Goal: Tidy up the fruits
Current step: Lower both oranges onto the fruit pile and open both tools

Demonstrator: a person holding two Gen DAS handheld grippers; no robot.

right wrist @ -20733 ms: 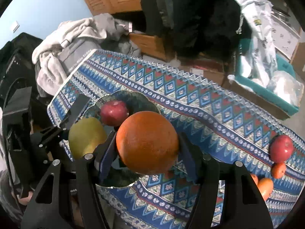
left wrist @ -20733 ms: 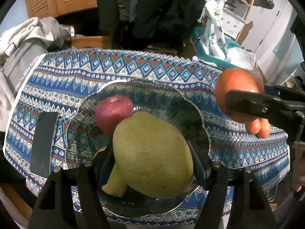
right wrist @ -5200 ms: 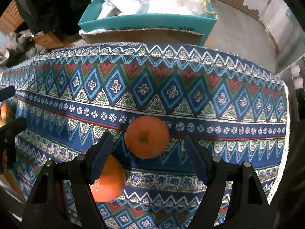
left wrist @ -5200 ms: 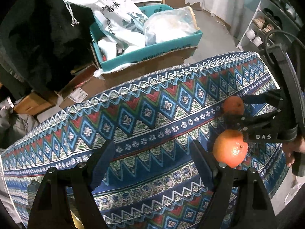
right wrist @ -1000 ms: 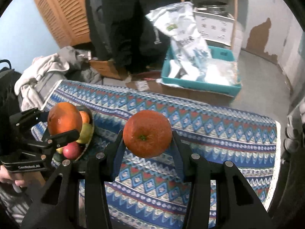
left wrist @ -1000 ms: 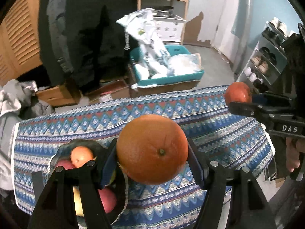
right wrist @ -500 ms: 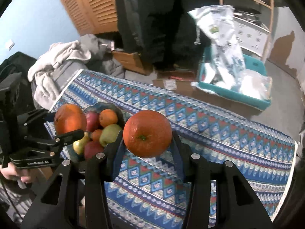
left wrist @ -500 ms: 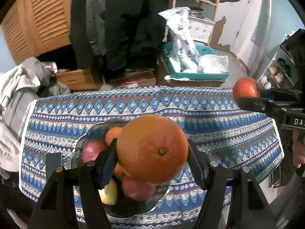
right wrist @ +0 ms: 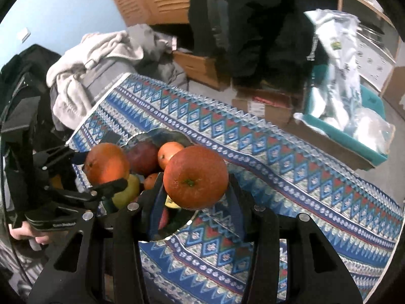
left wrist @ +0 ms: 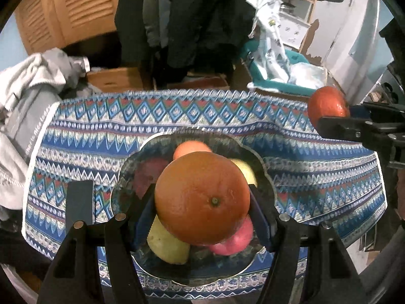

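- Left gripper (left wrist: 202,200): jaws clamped on large orange (left wrist: 202,197), held above glass bowl (left wrist: 263,164) of fruit on patterned counter (left wrist: 101,131);
- Right gripper (right wrist: 196,185): jaws clamped on smaller orange (right wrist: 195,180), over bowl's rim

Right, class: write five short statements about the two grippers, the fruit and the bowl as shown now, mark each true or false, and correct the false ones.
1. The left gripper holds an orange. True.
2. The right gripper is empty. False: its jaws are shut on a second orange.
3. The bowl already holds fruit. True: a red apple, a yellow-green fruit and more.
4. The bowl sits on bare wood. False: it sits on a patterned cloth.
5. The left gripper's orange lies in the bowl. False: it is in the jaws, in front of the bowl.
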